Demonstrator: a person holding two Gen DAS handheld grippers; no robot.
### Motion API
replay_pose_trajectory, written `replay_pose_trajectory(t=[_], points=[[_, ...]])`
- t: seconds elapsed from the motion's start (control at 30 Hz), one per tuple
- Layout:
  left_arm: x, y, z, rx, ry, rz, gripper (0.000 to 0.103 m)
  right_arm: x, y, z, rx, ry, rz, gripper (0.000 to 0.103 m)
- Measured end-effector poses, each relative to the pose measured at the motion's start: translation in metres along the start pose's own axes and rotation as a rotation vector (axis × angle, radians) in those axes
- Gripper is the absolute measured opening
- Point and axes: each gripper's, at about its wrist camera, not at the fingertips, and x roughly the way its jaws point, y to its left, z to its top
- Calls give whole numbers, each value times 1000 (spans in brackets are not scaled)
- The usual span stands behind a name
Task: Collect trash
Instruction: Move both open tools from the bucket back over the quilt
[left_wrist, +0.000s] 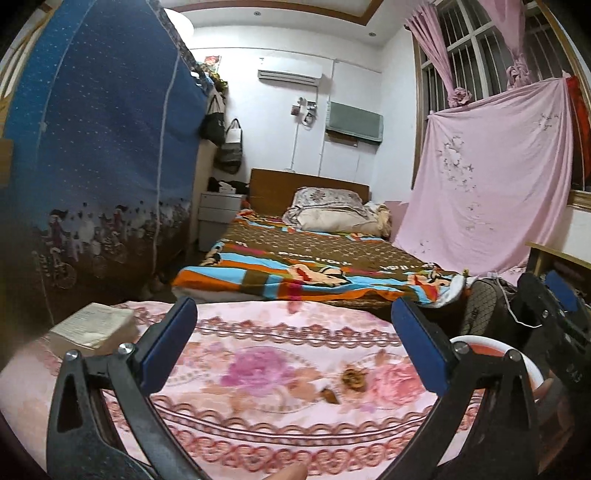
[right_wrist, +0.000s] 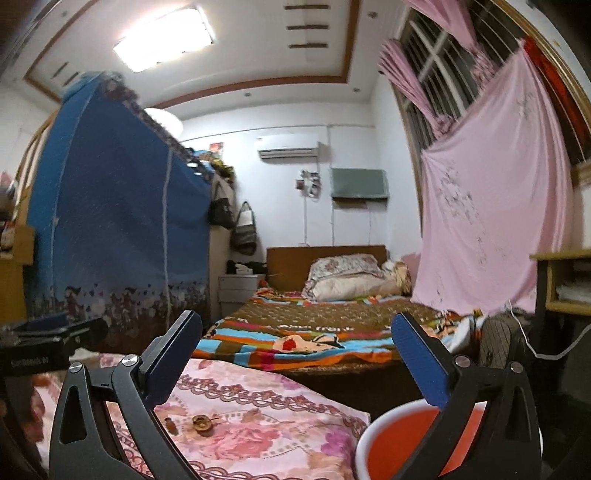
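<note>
Two brown scraps of trash lie on the pink floral cloth (left_wrist: 280, 354): a crumpled round piece (left_wrist: 354, 379) and a small dark bit (left_wrist: 330, 396). In the right wrist view the round piece (right_wrist: 202, 423) and the small bit (right_wrist: 171, 425) lie left of centre. My left gripper (left_wrist: 295, 347) is open and empty, hovering just behind the scraps. My right gripper (right_wrist: 295, 365) is open and empty, off to the right of the scraps, above a white-rimmed orange bin (right_wrist: 391, 443). The bin's rim also shows in the left wrist view (left_wrist: 476, 341).
A thick book (left_wrist: 92, 326) lies at the cloth's left edge. A bed with a striped blanket (left_wrist: 314, 266) lies beyond. A blue fabric wardrobe (left_wrist: 99, 155) stands left. A pink sheet (left_wrist: 491, 184) hangs at right, with a dark bag (left_wrist: 487, 306) and a wooden desk (right_wrist: 561, 280) below.
</note>
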Motion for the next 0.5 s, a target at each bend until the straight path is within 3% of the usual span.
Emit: replay_pose_trajectory(t=[0.27,0.5], points=[[-2,13,-4,23,-20,27,92,8,25,-4,-81,7,57,103],[5,16,-7,23,31,1,92,34,27,-13,-83,136,121,103]])
